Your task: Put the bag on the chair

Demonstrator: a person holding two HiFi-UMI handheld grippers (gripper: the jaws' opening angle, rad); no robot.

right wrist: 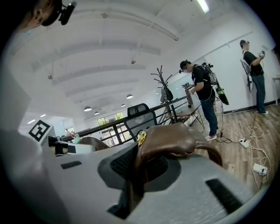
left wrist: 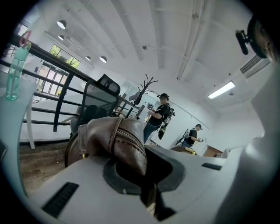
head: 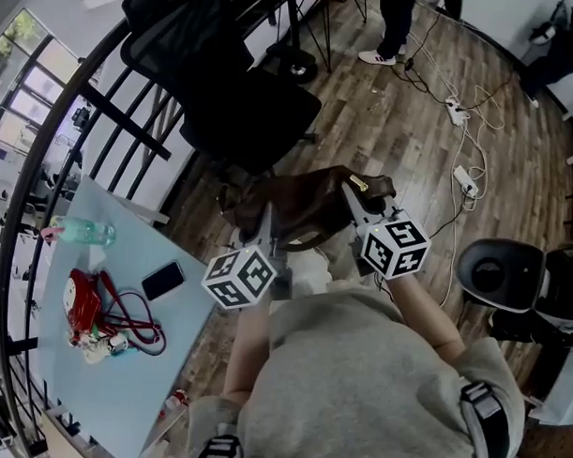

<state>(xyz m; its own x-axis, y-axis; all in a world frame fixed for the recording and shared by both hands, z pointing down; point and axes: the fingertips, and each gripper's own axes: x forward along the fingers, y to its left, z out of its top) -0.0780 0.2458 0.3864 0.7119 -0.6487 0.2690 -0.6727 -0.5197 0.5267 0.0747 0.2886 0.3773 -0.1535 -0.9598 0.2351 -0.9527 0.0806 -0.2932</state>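
The bag (head: 304, 199) is seen in dark brown — its clasp (head: 358, 183) gold — and the chair (head: 250, 112) in black. The table (head: 132, 370) is shown pale blue, the floor (head: 405, 125) brown-grained.

In the head view the brown bag (head: 309, 206) covers the tips of my left gripper (head: 271, 235) and right gripper (head: 353, 204), so neither pinch shows there. The chair (head: 250, 117) has its backrest cut off by the top edge. The red tangle (head: 88, 310) on the table (head: 133, 388) is too small to identify.
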